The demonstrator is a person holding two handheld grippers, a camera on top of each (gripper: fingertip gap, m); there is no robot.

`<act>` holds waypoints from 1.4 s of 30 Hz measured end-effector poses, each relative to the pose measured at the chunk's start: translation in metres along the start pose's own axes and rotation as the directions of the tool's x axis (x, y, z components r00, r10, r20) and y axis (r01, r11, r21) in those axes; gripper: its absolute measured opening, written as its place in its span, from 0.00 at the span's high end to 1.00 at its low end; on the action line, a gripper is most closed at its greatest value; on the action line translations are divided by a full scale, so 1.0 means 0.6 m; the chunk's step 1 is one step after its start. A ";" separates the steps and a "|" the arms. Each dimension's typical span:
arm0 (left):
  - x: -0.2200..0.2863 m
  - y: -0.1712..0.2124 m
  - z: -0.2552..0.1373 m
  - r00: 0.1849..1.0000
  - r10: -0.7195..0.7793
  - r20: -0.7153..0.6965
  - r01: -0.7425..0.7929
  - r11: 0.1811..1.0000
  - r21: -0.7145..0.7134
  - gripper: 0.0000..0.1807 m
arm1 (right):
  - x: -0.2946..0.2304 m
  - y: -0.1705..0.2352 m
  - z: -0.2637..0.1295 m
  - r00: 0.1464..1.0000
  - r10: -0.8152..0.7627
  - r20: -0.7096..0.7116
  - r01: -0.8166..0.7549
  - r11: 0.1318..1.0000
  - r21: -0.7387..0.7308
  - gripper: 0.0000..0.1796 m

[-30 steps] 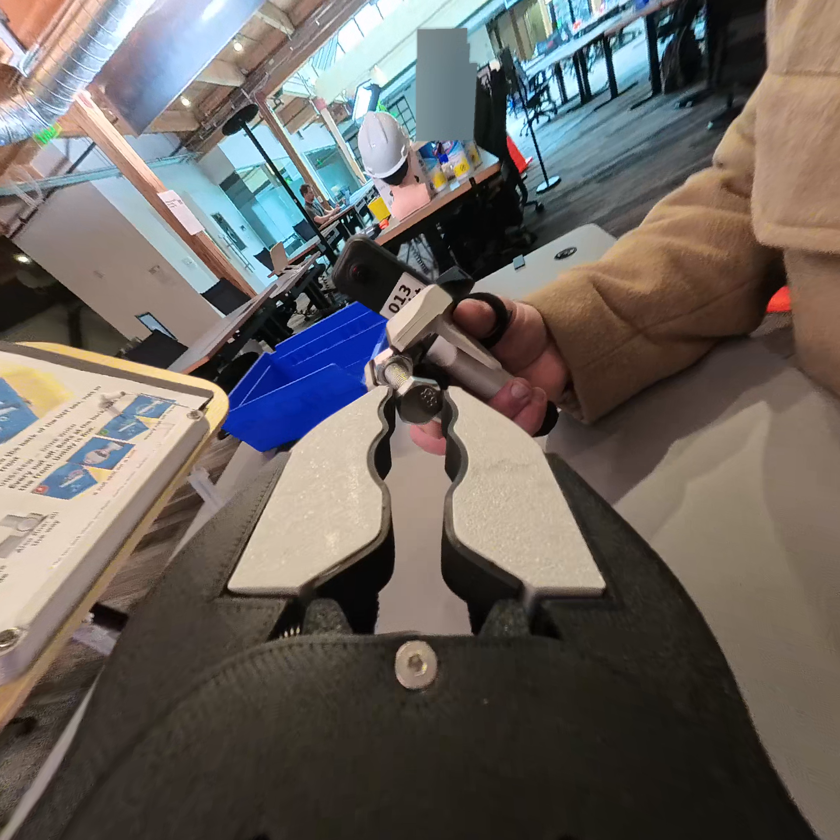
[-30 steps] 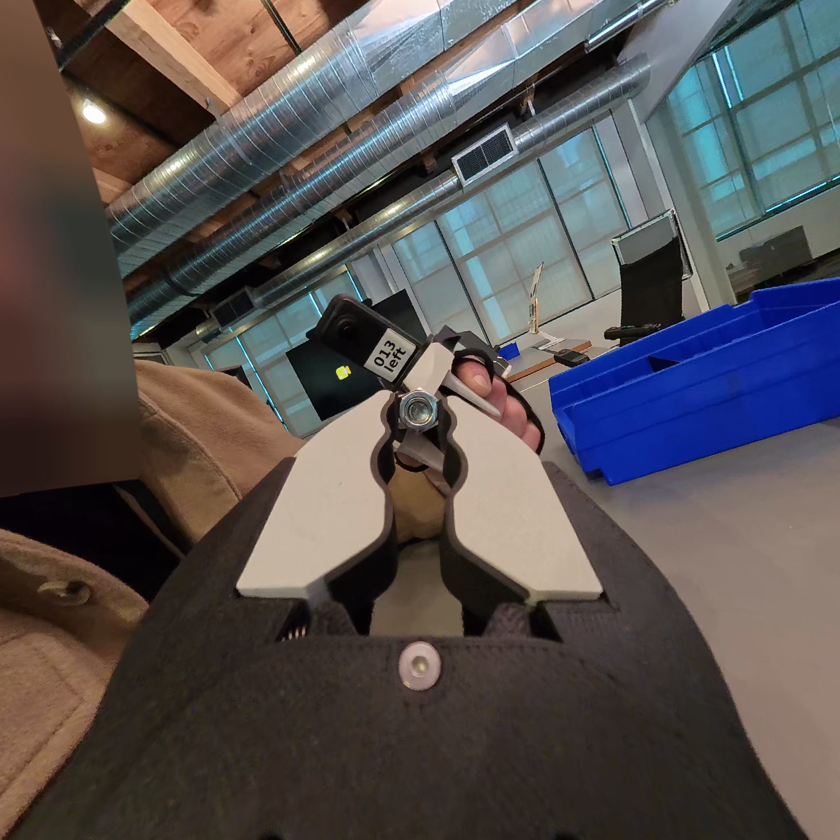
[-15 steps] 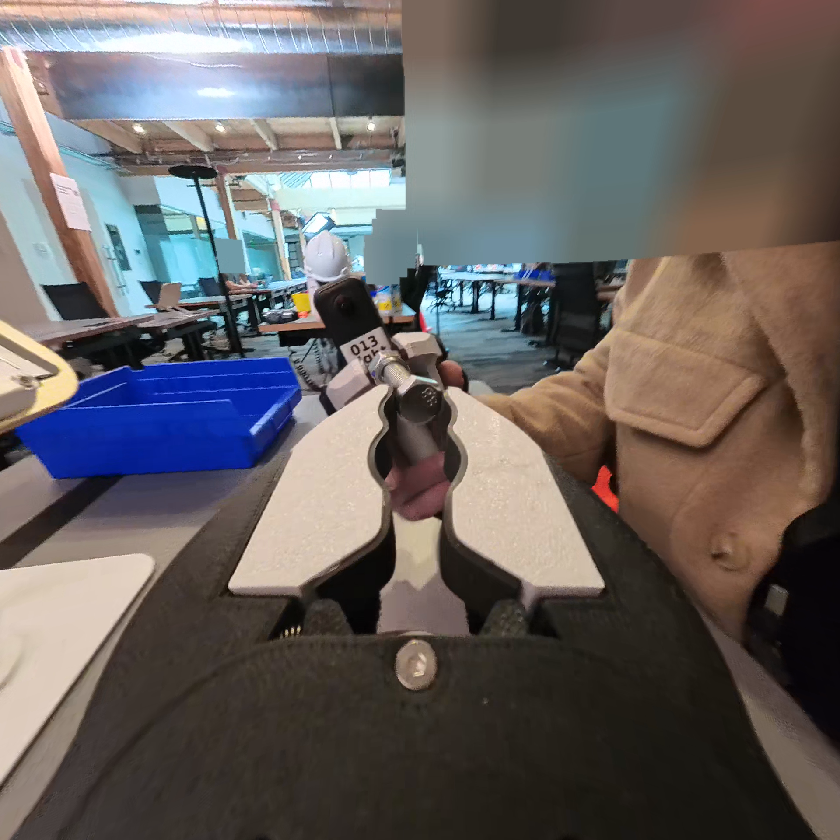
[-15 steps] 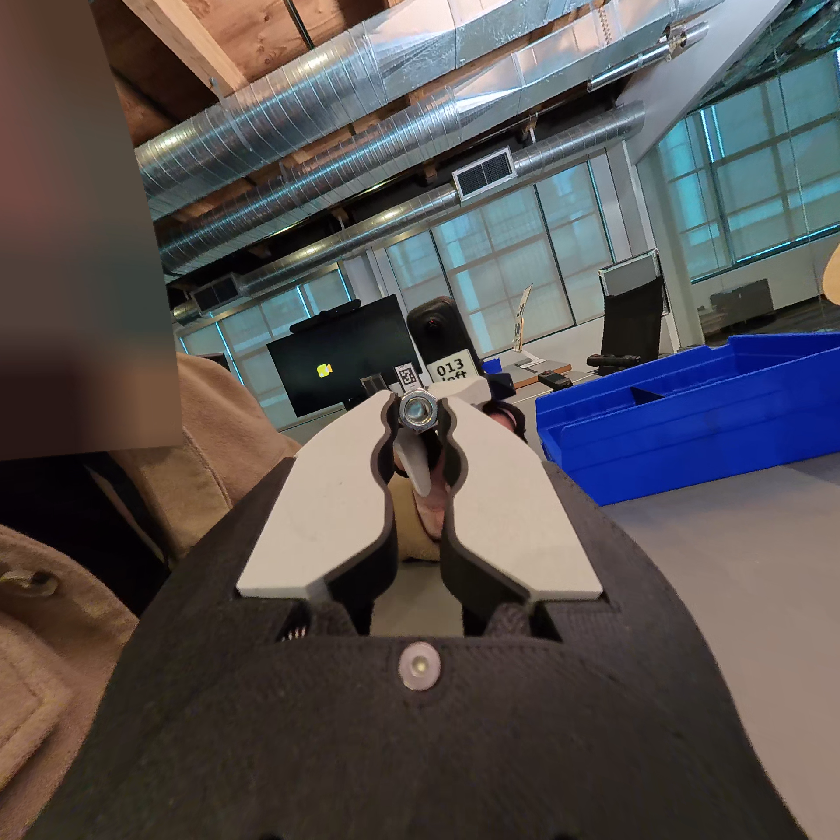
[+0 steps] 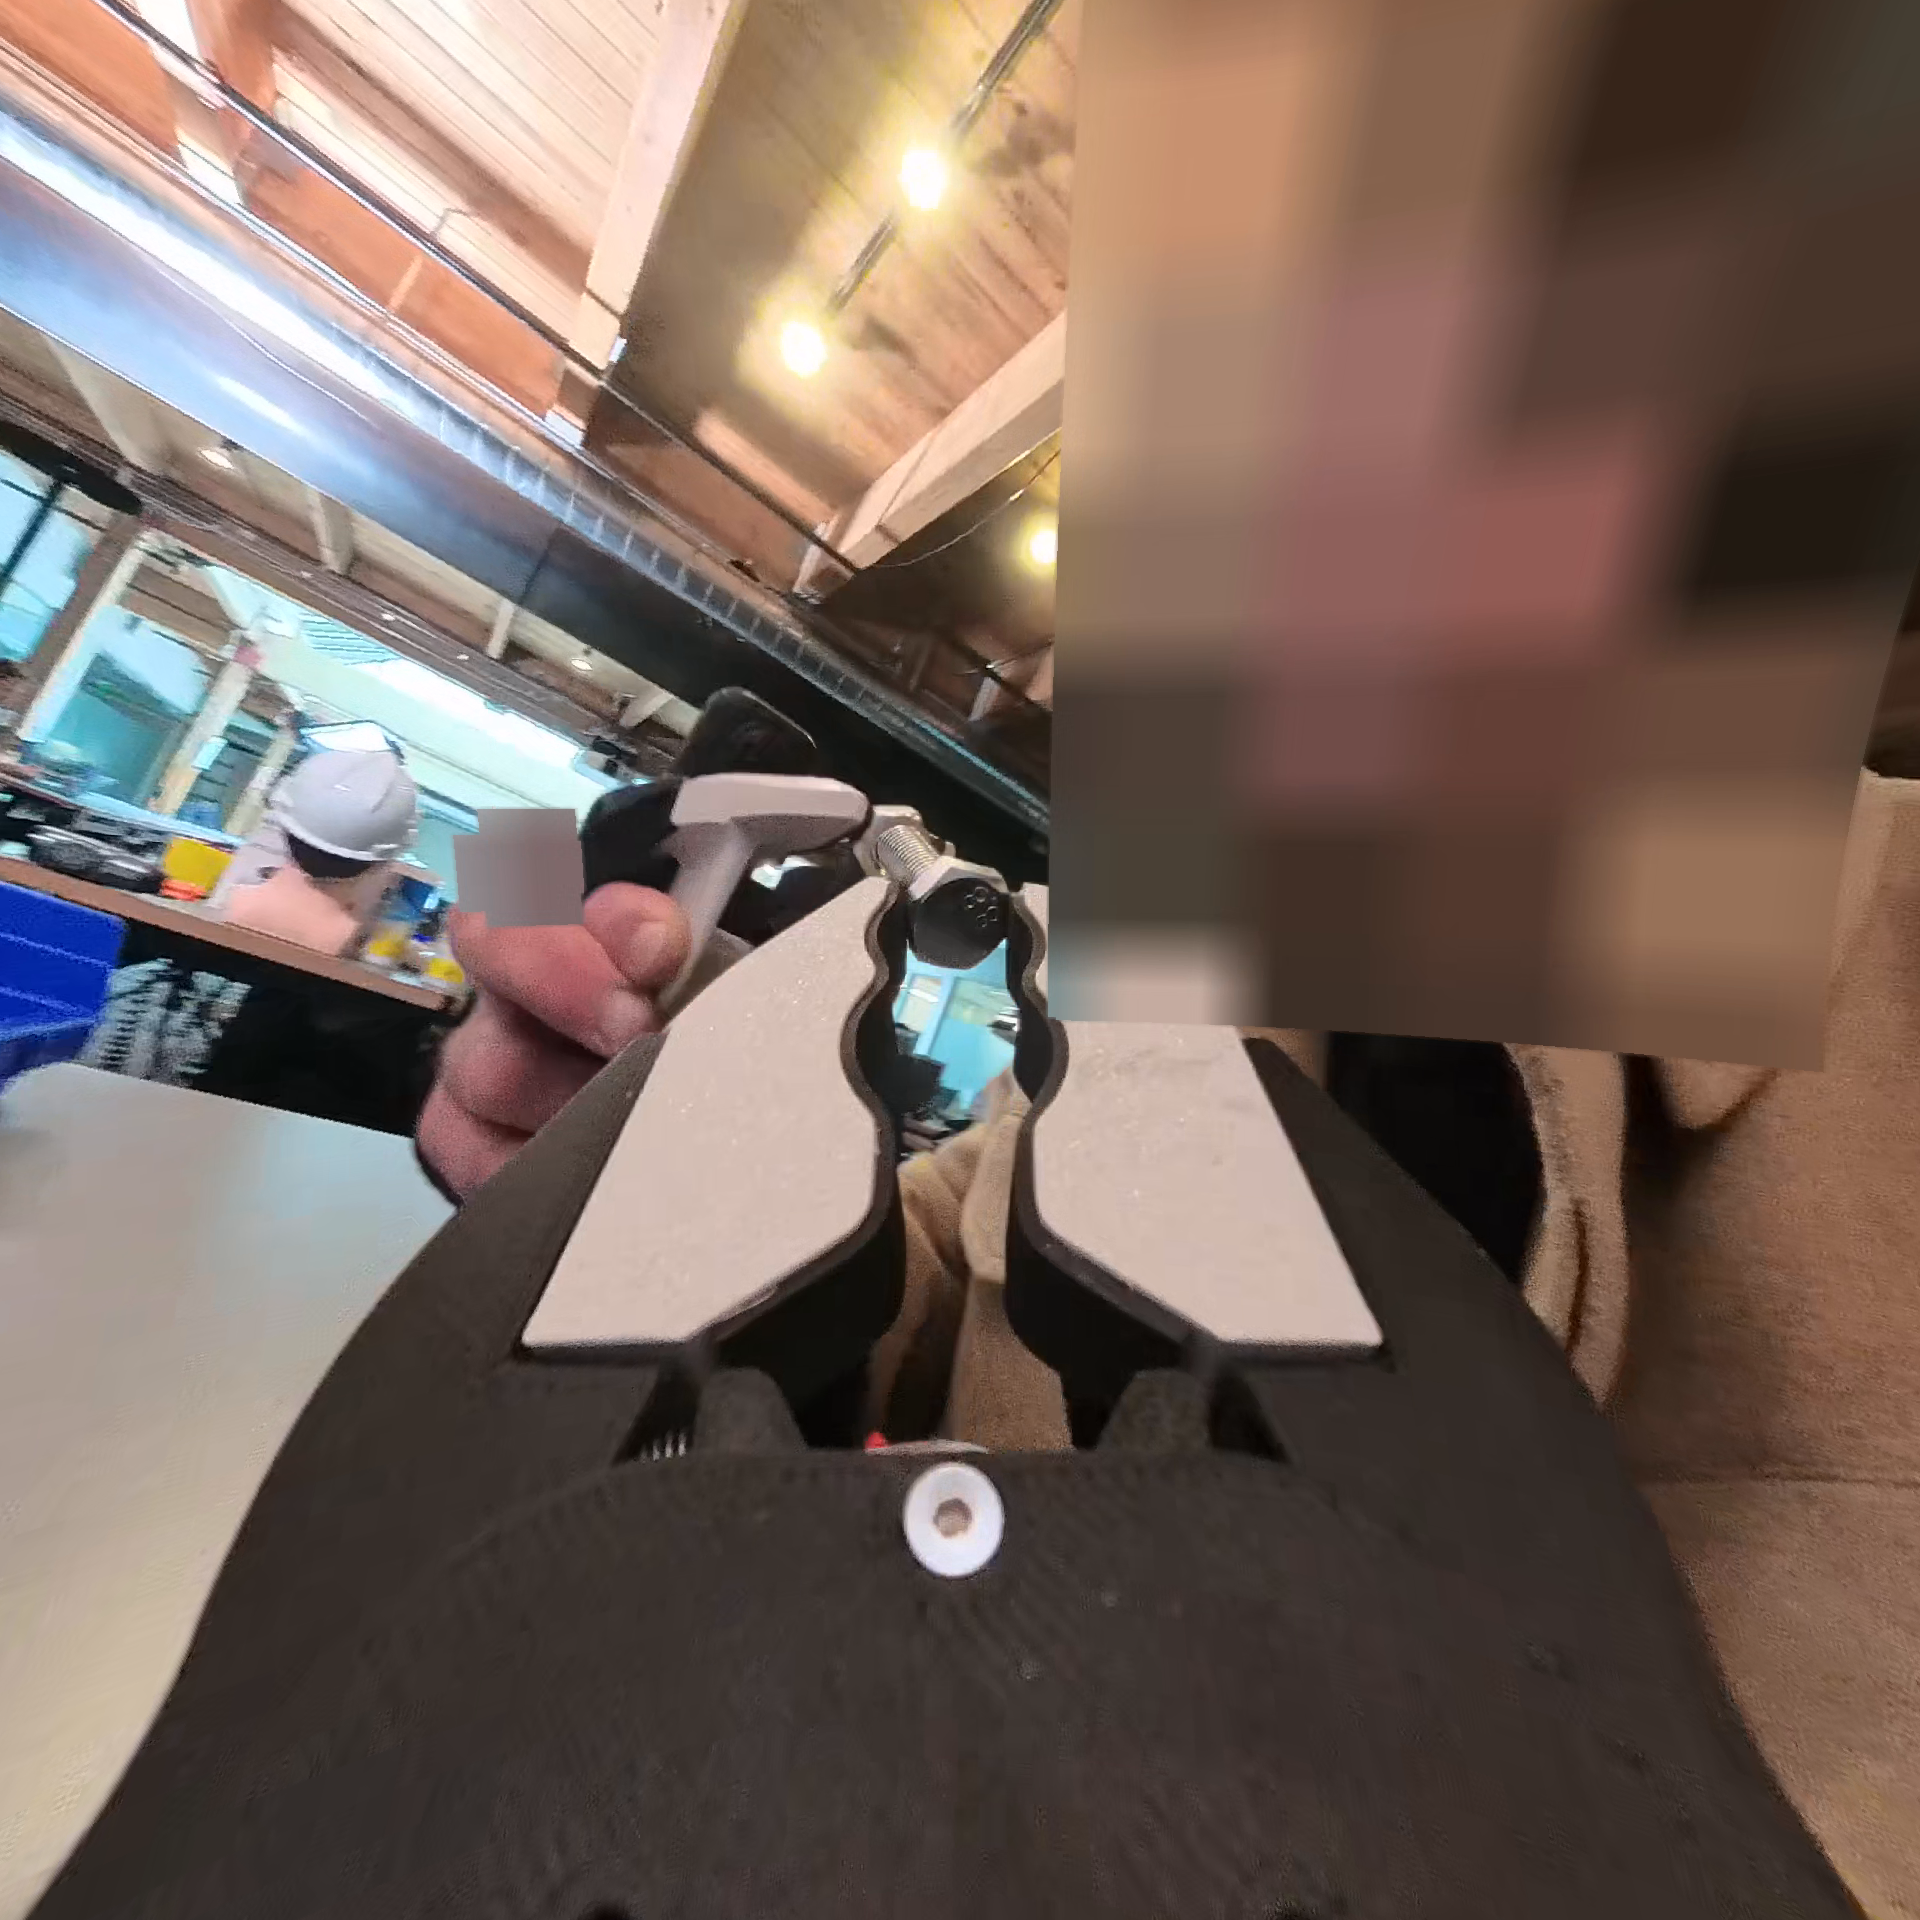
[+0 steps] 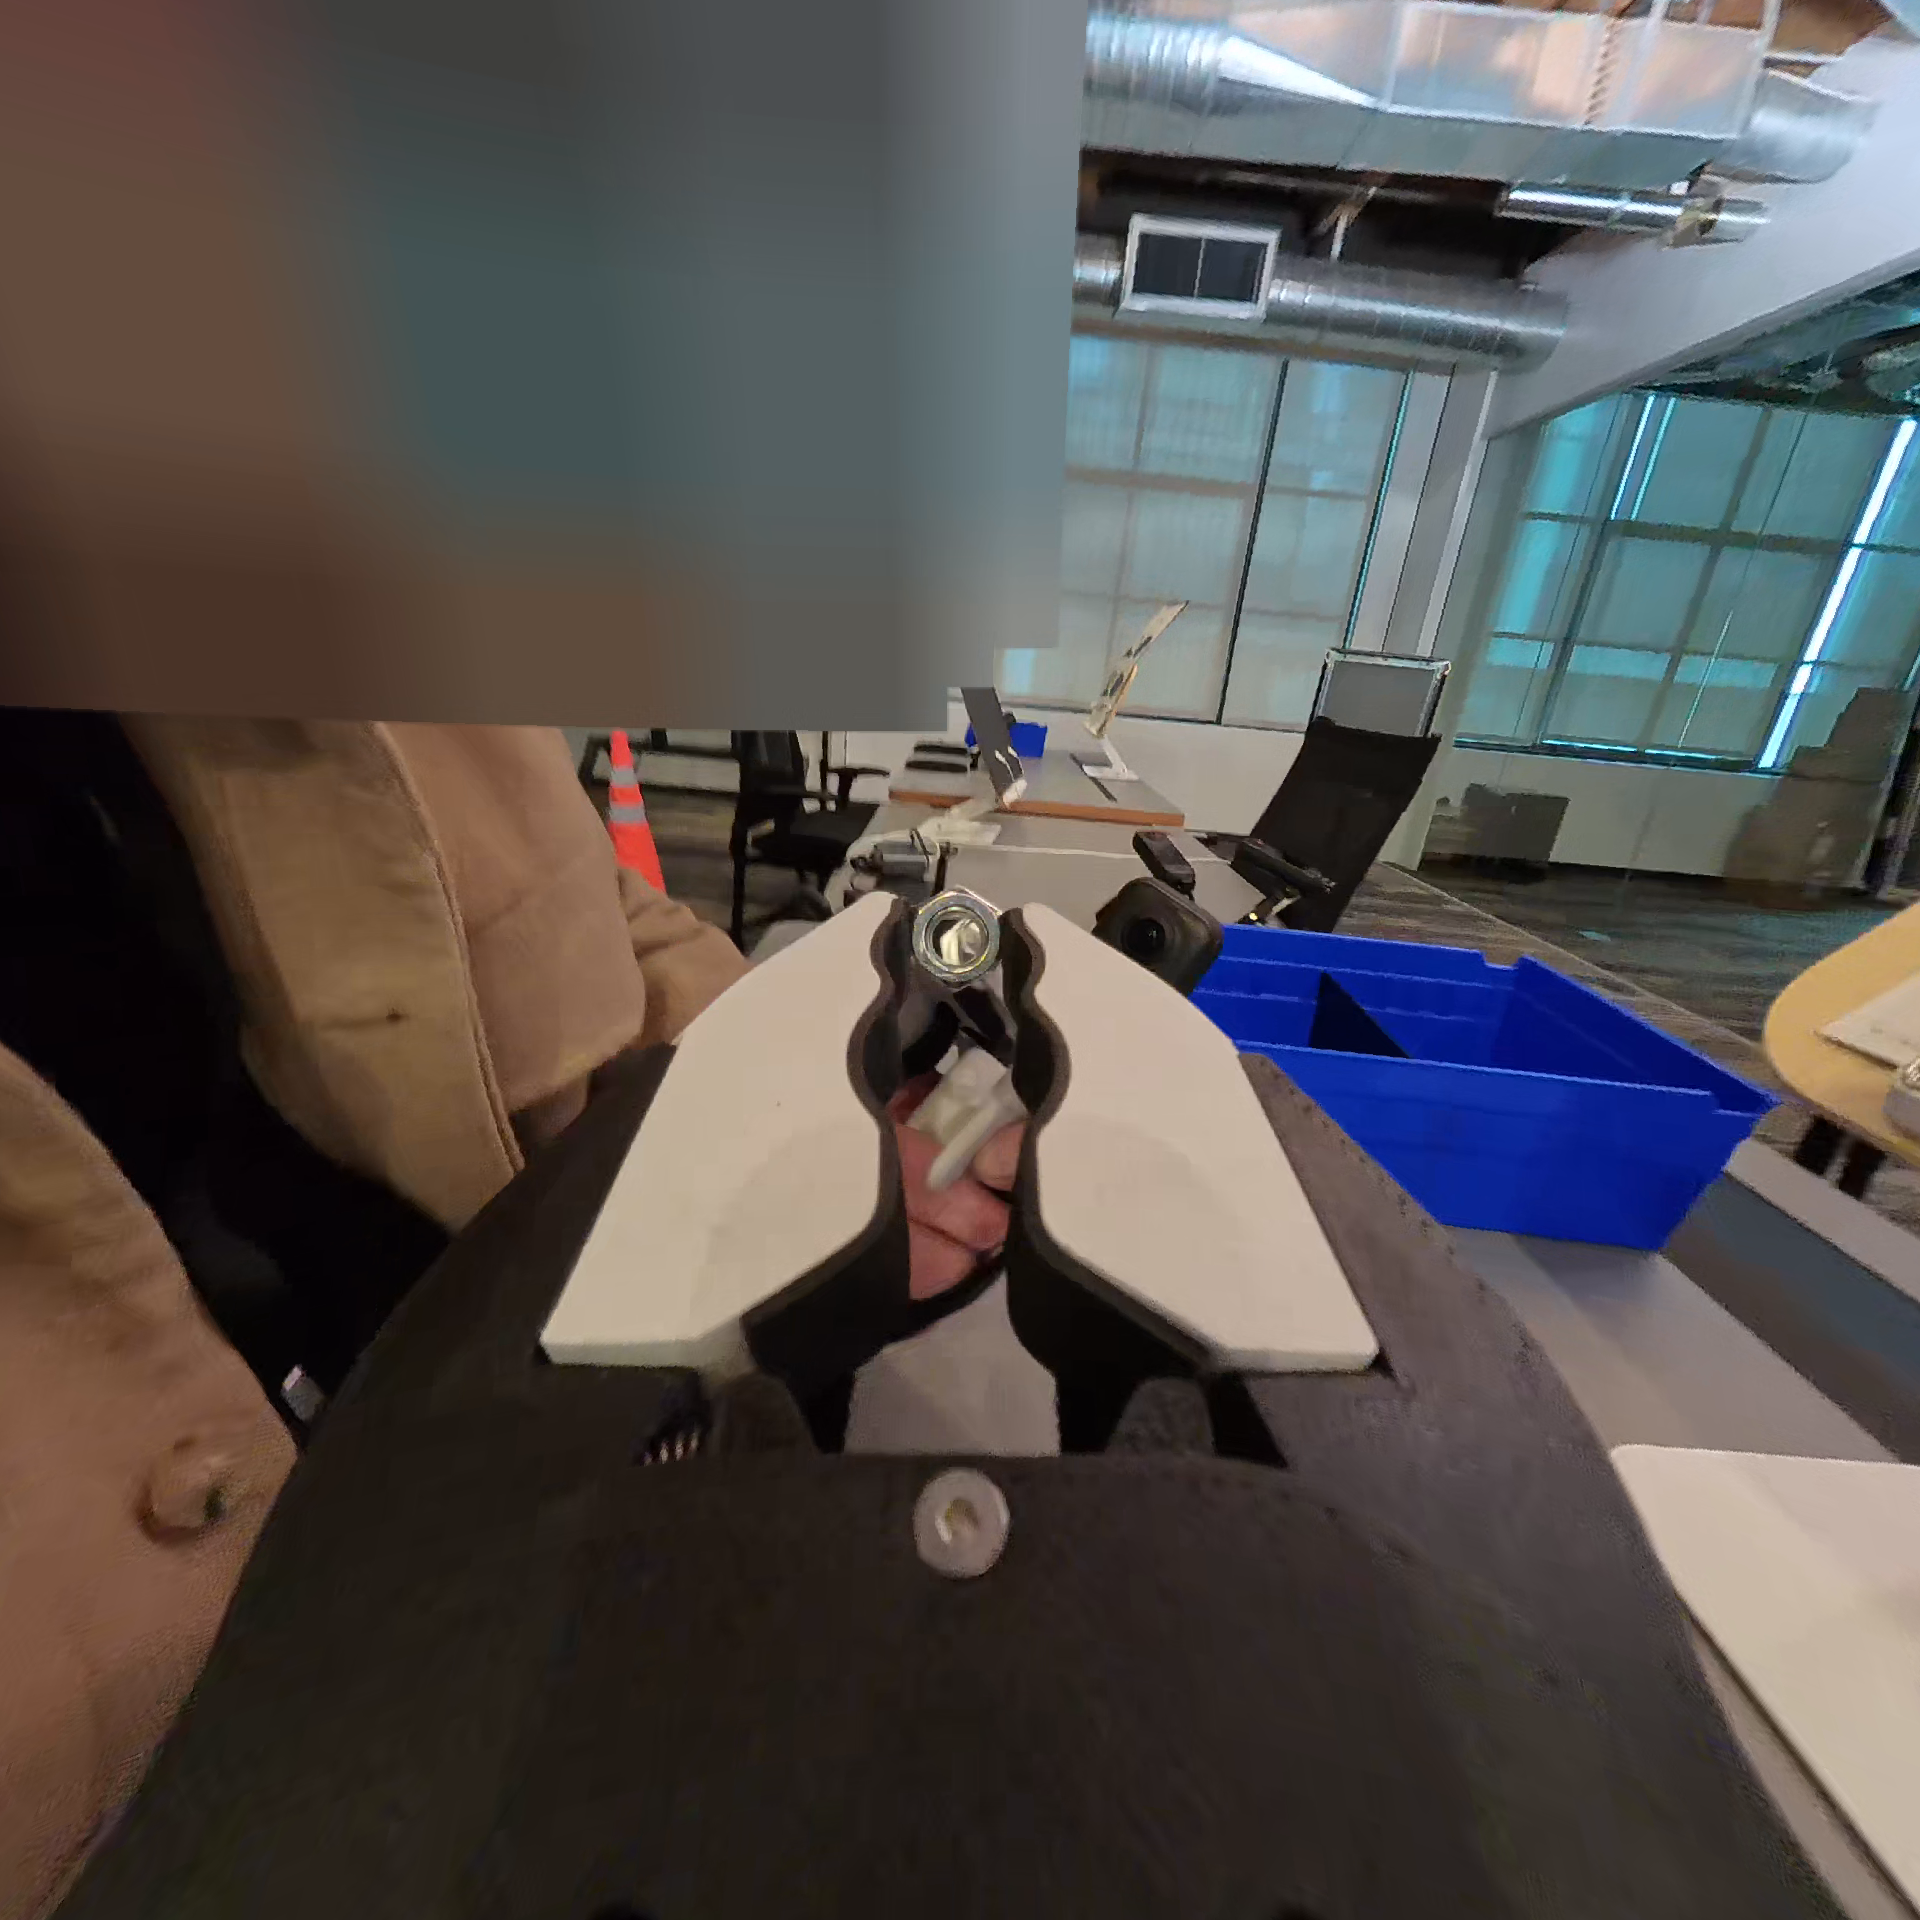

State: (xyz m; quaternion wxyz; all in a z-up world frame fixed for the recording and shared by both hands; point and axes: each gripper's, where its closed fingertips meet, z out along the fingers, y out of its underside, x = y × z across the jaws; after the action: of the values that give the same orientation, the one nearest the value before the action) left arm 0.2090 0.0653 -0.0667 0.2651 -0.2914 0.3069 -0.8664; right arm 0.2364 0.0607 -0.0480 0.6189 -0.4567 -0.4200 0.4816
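My left gripper (image 5: 958,914) is shut on a silver hex bolt (image 5: 956,916), gripping its head, with the threaded shank pointing up and away. My right gripper (image 6: 956,935) is shut on a silver hex nut (image 6: 956,935), whose hole faces the camera. Both are held in the air above a grey table (image 5: 177,1299). In the left wrist view the other gripper's pale trigger (image 5: 764,821) and the person's hand (image 5: 551,997) show just left of the bolt. In the right wrist view the other gripper's camera (image 6: 1158,935) sits right behind the nut.
A blue divided bin (image 6: 1475,1081) stands on the table (image 6: 1621,1340) to the right. A white board (image 6: 1787,1590) lies at the near right. The person's tan coat (image 6: 343,966) fills the left. A round wooden table edge (image 6: 1839,1029) is at far right. One gripper's finger ends stand about 4 centimetres off the other's.
Both grippers have swung round and tilted; the left view now looks up at the ceiling. Bolt and nut stay gripped. The bolt has drawn off to the side of the other gripper.
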 end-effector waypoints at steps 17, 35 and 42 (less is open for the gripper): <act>0.024 0.032 0.014 0.978 -0.160 -0.133 0.169 0.983 0.065 0.90 | -0.034 0.019 0.021 0.967 -0.241 0.080 0.250 0.958 -0.143 0.90; 0.002 0.027 0.005 1.000 0.023 0.009 -0.023 0.999 -0.042 0.90 | -0.013 0.028 0.017 0.998 -0.065 0.015 0.066 0.995 -0.075 0.90; -0.005 0.032 0.009 0.951 0.293 0.101 -0.262 0.933 -0.245 0.90 | -0.005 0.028 0.013 0.996 0.090 0.008 -0.090 0.996 0.019 0.90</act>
State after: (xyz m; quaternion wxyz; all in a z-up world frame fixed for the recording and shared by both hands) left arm 0.2204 0.0522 -0.0774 0.3701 -0.3320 0.4239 -0.7571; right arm 0.2250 0.0609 -0.0627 0.5995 -0.4675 -0.3967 0.5145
